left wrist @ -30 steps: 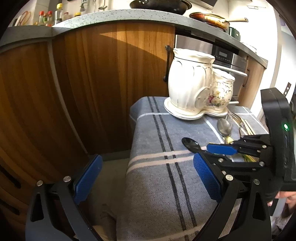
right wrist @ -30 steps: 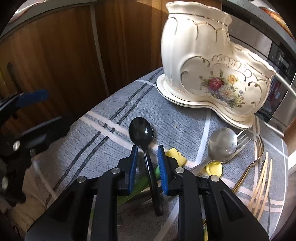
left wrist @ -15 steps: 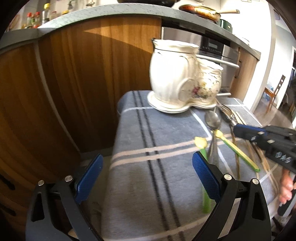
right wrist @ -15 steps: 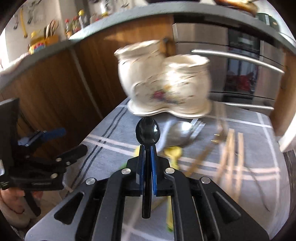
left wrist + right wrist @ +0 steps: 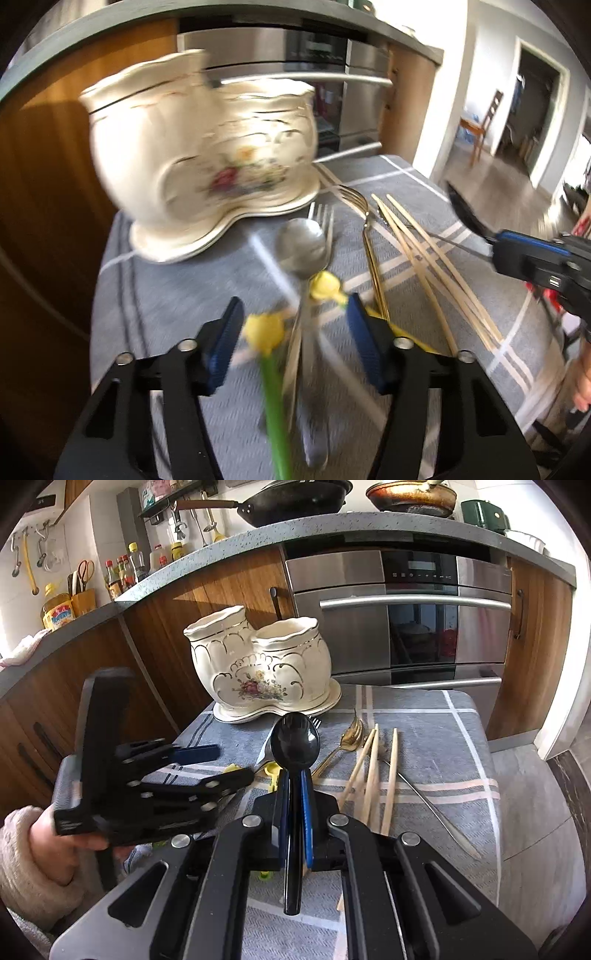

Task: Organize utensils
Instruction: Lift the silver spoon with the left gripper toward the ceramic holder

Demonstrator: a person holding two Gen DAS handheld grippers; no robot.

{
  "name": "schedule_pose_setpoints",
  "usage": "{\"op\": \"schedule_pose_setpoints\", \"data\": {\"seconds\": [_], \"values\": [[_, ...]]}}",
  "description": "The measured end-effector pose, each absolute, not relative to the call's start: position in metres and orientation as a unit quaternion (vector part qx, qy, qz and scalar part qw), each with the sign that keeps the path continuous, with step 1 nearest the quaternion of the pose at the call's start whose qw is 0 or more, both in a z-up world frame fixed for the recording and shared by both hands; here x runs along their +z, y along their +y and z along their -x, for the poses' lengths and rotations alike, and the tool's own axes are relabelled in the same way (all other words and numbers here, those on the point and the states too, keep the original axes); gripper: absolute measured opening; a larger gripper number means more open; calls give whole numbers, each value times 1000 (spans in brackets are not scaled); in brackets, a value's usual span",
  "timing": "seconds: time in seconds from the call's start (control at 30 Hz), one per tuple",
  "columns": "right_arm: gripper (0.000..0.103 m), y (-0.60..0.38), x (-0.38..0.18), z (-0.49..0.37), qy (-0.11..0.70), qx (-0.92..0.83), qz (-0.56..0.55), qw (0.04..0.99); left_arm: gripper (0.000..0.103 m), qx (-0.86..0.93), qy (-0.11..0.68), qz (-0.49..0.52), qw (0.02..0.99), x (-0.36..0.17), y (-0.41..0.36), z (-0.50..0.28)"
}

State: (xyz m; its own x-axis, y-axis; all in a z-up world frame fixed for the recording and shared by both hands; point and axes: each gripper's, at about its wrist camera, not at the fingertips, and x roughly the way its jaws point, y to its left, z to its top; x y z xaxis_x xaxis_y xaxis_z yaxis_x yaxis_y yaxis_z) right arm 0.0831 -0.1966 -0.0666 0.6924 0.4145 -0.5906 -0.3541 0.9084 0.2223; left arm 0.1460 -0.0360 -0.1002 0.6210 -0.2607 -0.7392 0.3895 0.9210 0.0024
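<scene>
The black spoon (image 5: 294, 743) sits pinched by its handle between the pressed-together blue pads of the right gripper (image 5: 294, 805), bowl up, lifted clear of the grey striped cloth (image 5: 436, 746) and in front of the white double-pot ceramic holder (image 5: 258, 664) – the holder stands on its own saucer at the far edge of that cloth. In front of the holder on the cloth lie a silver spoon (image 5: 303, 245), a gold fork (image 5: 349, 734) and several wooden chopsticks (image 5: 391, 775), with a yellow-headed, green-handled utensil (image 5: 267, 343) nearer the camera. The left gripper (image 5: 291, 332) hangs low over that yellow utensil and the silver spoon's handle, its jaws closing with both between them – the pads do not yet press on either. A hand in a fluffy pale sleeve (image 5: 55, 845) carries the left gripper, left of the holder
</scene>
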Motion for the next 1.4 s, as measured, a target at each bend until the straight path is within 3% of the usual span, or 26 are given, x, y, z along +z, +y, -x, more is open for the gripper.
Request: {"op": "schedule_pose_setpoints", "data": {"seconds": [0.3, 0.43, 0.63, 0.67, 0.73, 0.8, 1.07, 1.4], "values": [[6, -206, -66, -78, 325, 218, -61, 918, 54, -172, 422, -64, 888, -112, -54, -190], [6, -207, -68, -78, 324, 222, -64, 917, 63, -171, 417, -78, 889, -111, -67, -198], [6, -215, -68, -77, 322, 220, -73, 918, 64, -166, 432, -93, 882, -119, -75, -208], [6, -216, -68, -77, 321, 220, -74, 918, 63, -168, 435, -92, 880, -121, -77, -210], [6, -217, -67, -77, 320, 219, -75, 919, 49, -166, 432, -96, 881, -122, -80, -211], [6, -218, -66, -77, 320, 219, -76, 919, 42, -170, 434, -89, 880, -120, -79, -212], [6, -218, -66, -75, 318, 221, -75, 919, 42, -181, 420, -81, 885, -113, -73, -199], [6, -216, -59, -70, 306, 215, -71, 925, 42, -212, 343, -77, 912, -66, -61, -153]]}}
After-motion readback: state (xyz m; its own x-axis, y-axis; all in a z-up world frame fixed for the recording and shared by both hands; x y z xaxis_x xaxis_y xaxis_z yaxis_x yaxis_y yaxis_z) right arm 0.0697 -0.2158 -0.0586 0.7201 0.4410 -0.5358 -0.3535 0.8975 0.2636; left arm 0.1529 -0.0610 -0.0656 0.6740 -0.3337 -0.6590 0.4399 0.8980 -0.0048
